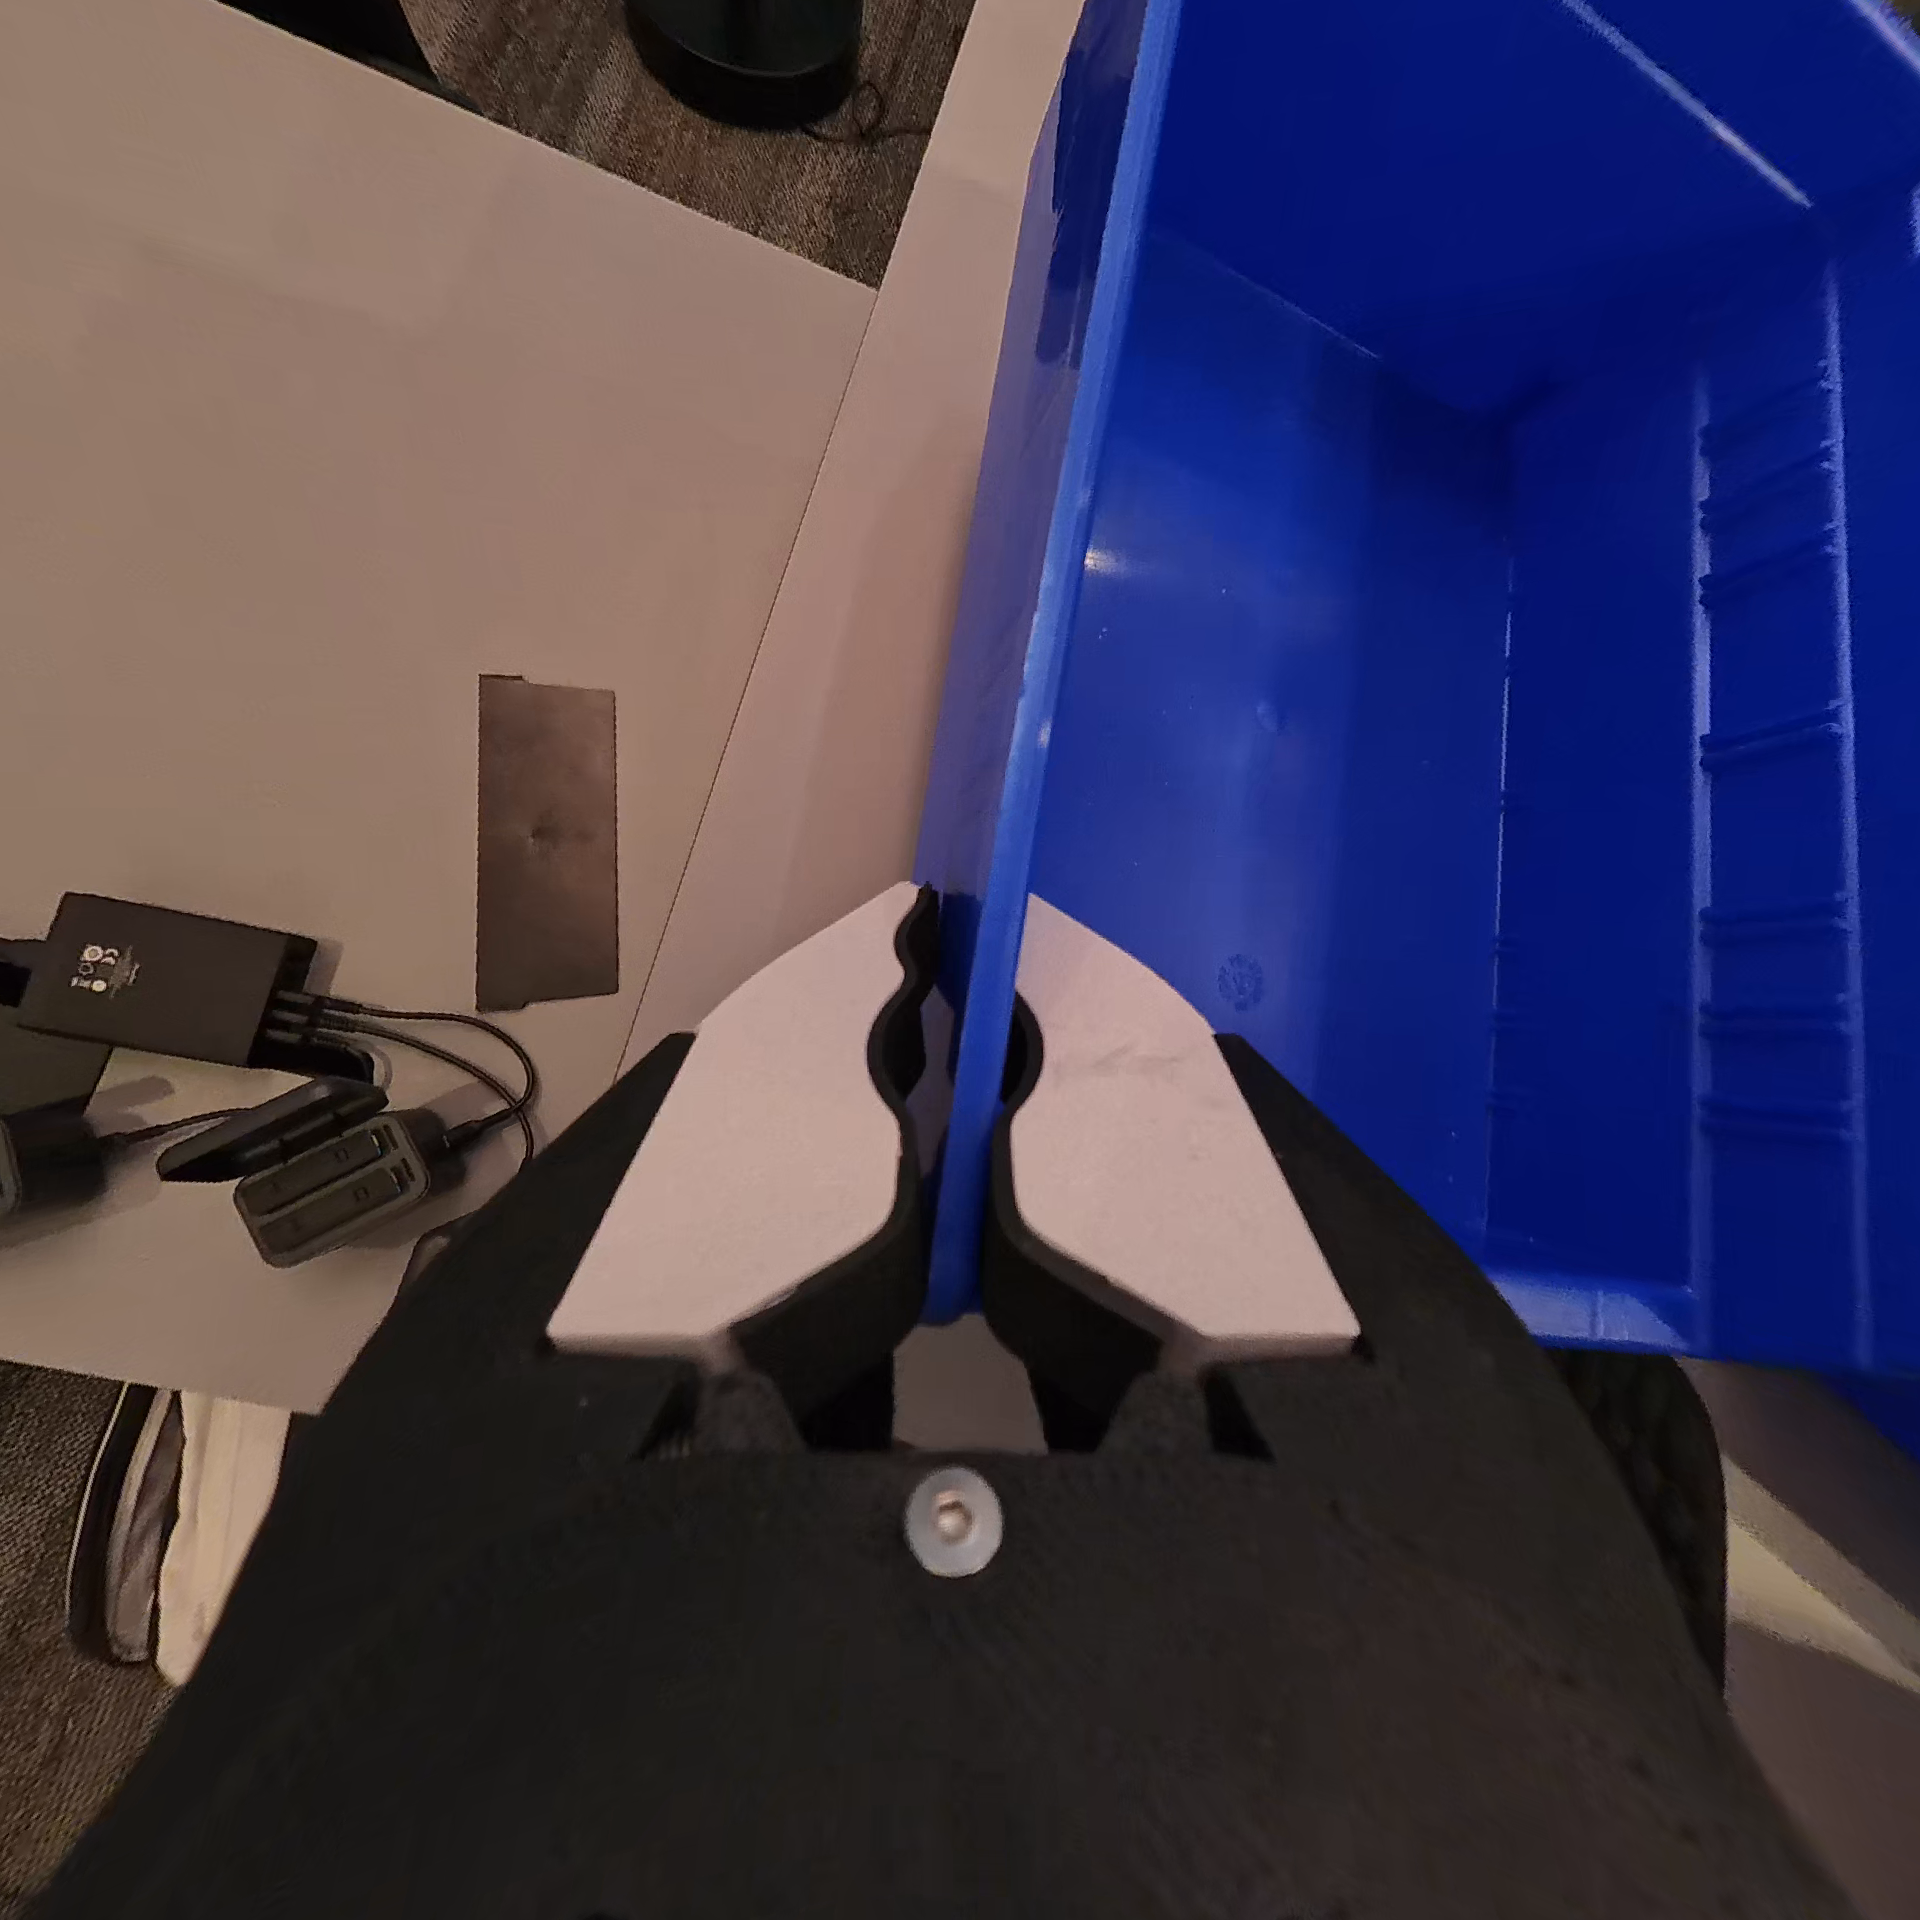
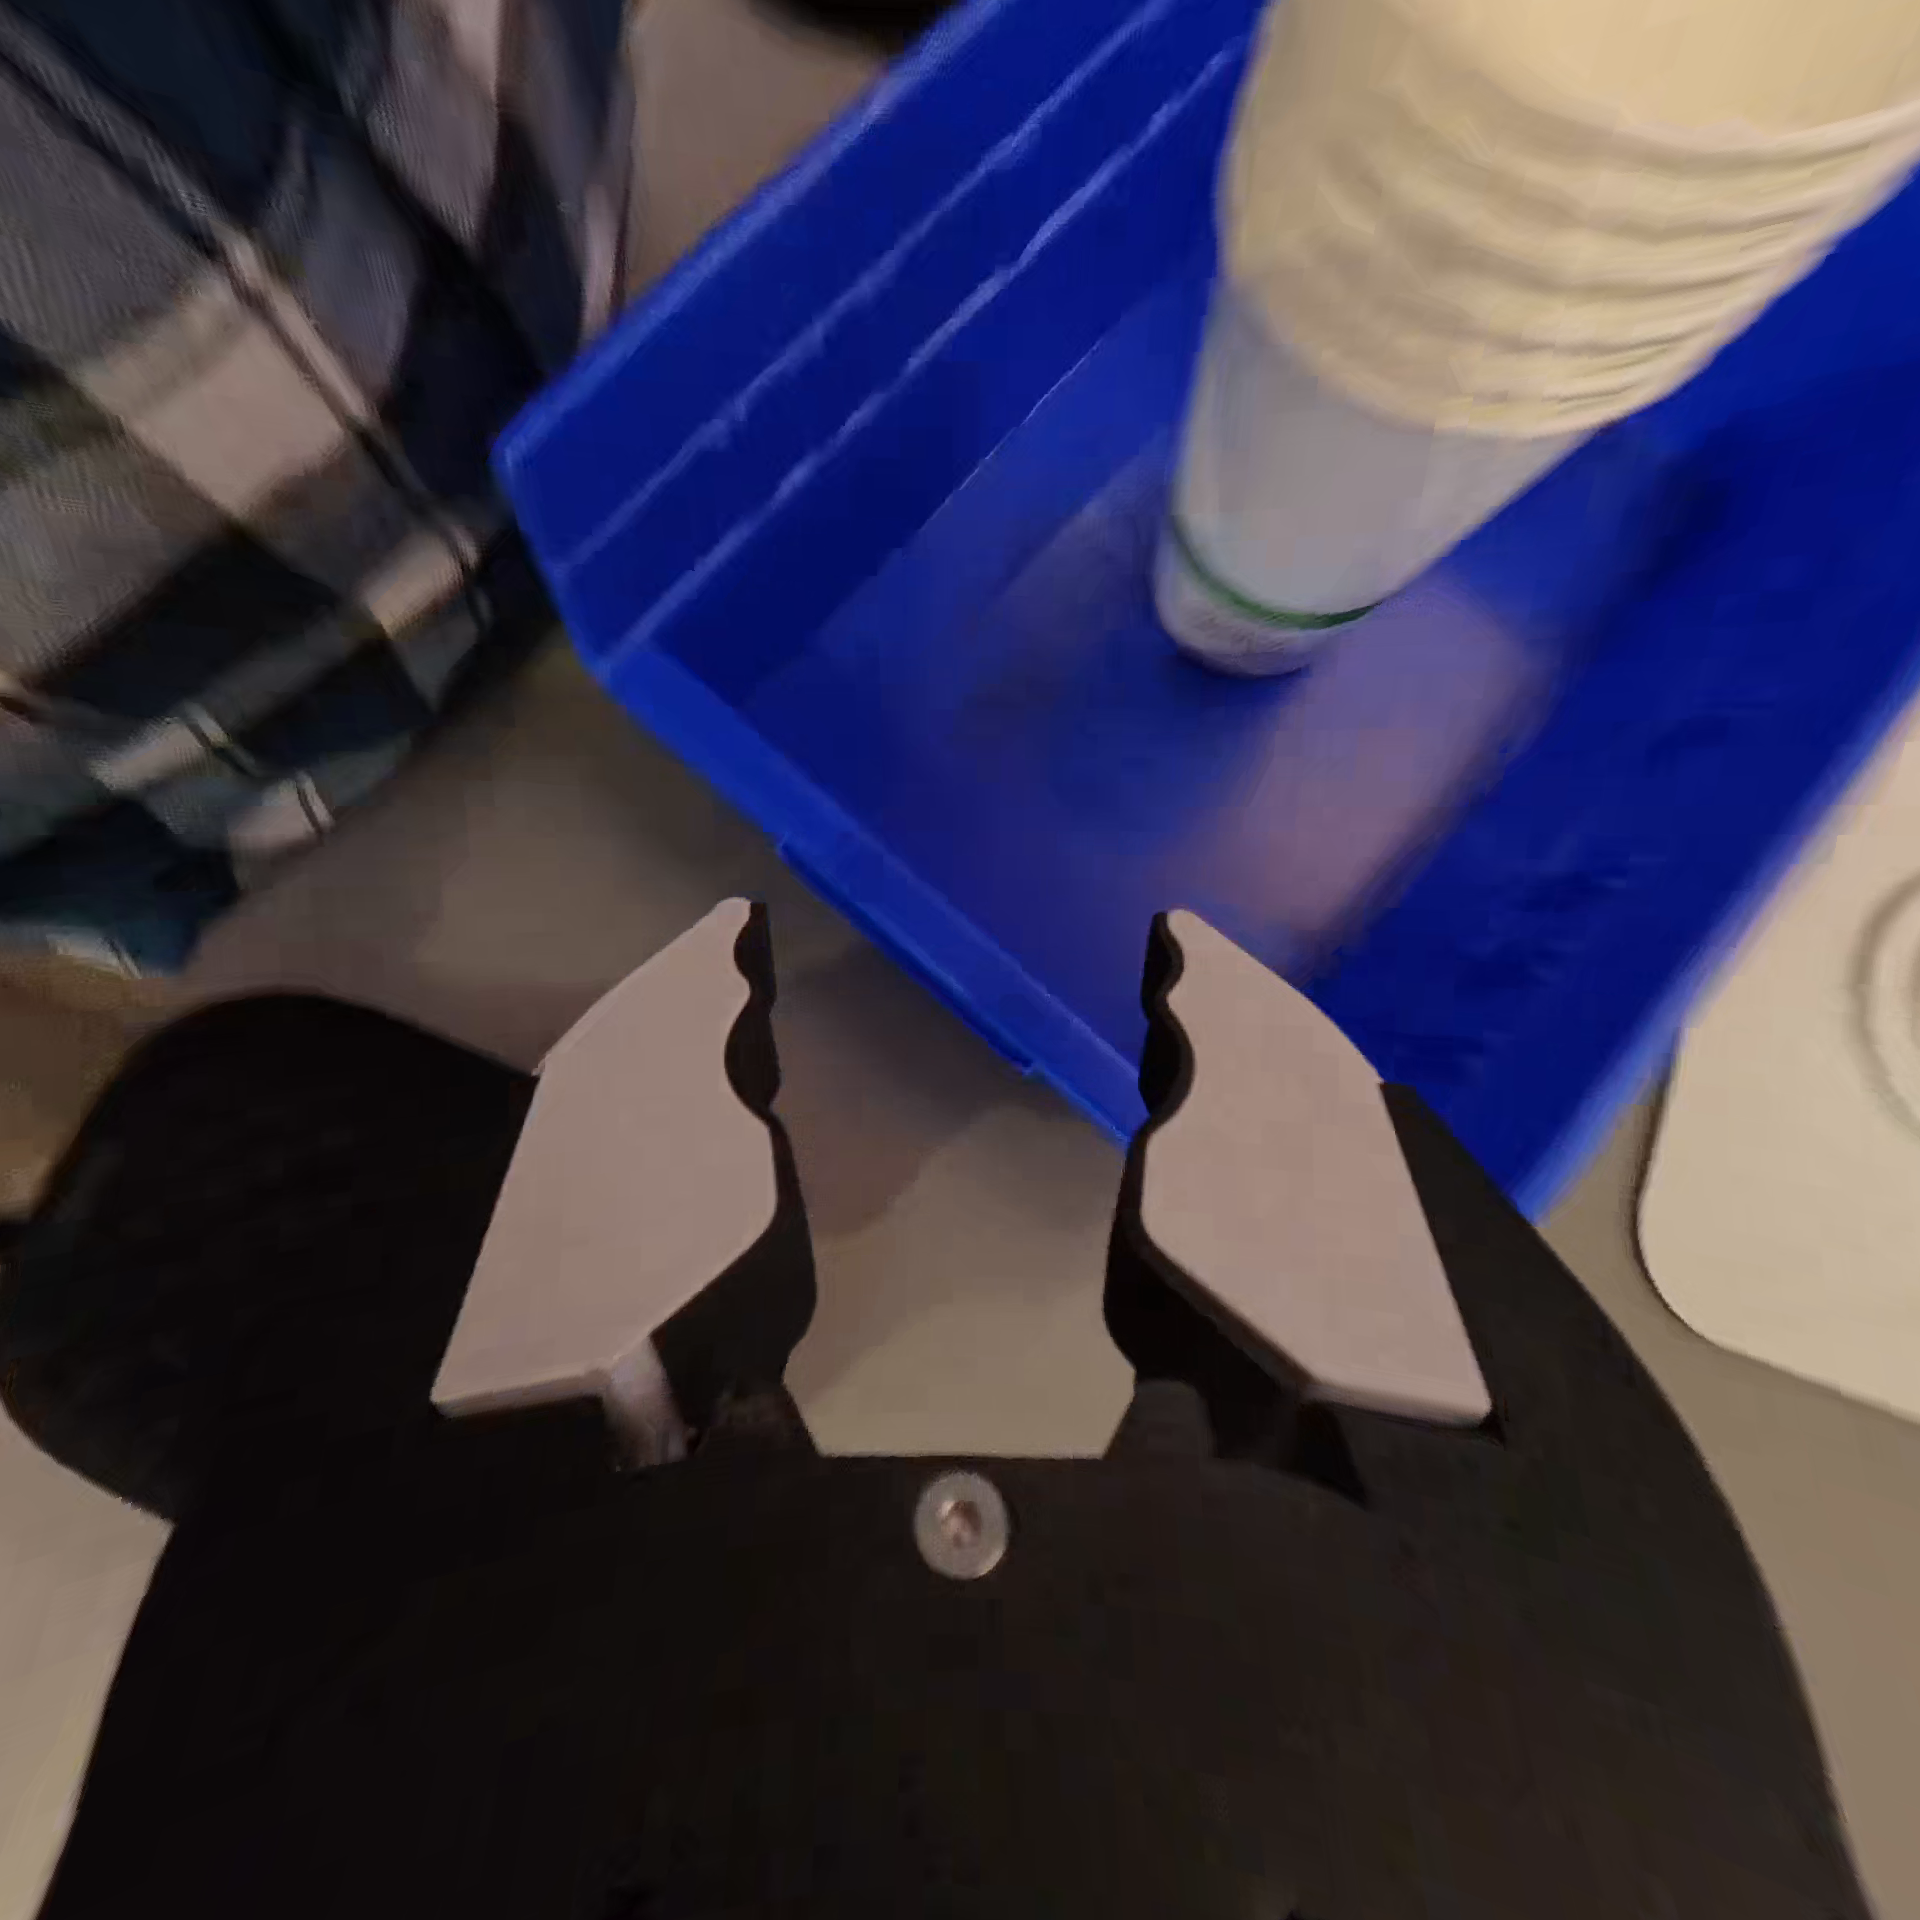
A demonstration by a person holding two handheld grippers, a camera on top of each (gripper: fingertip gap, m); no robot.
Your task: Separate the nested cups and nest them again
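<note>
Left gripper [image 1: 961,997] clenched on the side wall of a blue bin [image 1: 1351,727]; one finger outside the wall, the other inside, pads pressed against the thin blue edge. Bin interior seen from this side shows ribbed slots along the far wall.

Right gripper [image 2: 956,997] released, jaws standing wide apart with nothing between the pads; it hovers above the near corner of the bin and the table [image 2: 623,987] beside it. View is motion-blurred.

Stack of nested cups [image 2: 1455,291], white paper with a green band near the base, stands upright inside the bin, bottom on the bin floor, well apart from the right gripper.

Outward on the table, left view: dark flat rectangular plate [image 1: 548,842], black charger box [image 1: 166,977] with cables, small dark cases [image 1: 343,1195]. Plaid cloth [image 2: 208,416] at the upper left in the right view.
</note>
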